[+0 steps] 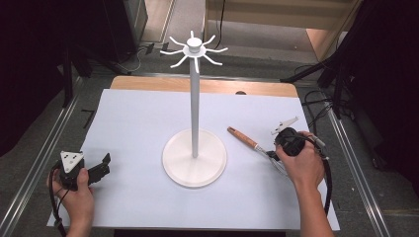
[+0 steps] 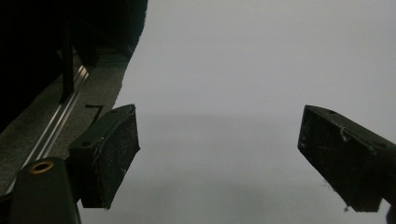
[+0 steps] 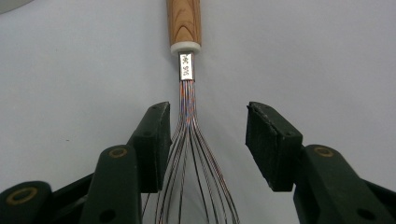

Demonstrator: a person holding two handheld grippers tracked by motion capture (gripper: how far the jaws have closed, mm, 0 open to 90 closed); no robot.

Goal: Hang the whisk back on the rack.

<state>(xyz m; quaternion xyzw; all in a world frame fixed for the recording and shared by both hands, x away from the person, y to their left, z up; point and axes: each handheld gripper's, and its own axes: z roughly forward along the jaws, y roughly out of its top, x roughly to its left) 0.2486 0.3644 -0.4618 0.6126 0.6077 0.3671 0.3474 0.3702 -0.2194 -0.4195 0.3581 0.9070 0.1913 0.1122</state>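
A whisk with a wooden handle lies on the white sheet, right of a white hook stand. My right gripper is down over its wire end. In the right gripper view the wires run between the open jaws of that gripper, close beside the left jaw, and the handle points away. Nothing is clamped. My left gripper rests at the sheet's front left. It stands open over bare sheet.
The stand's round base sits mid-table, and its hooks spread out at the top of the pole. A white sheet covers the wooden table. Metal rails run along both sides.
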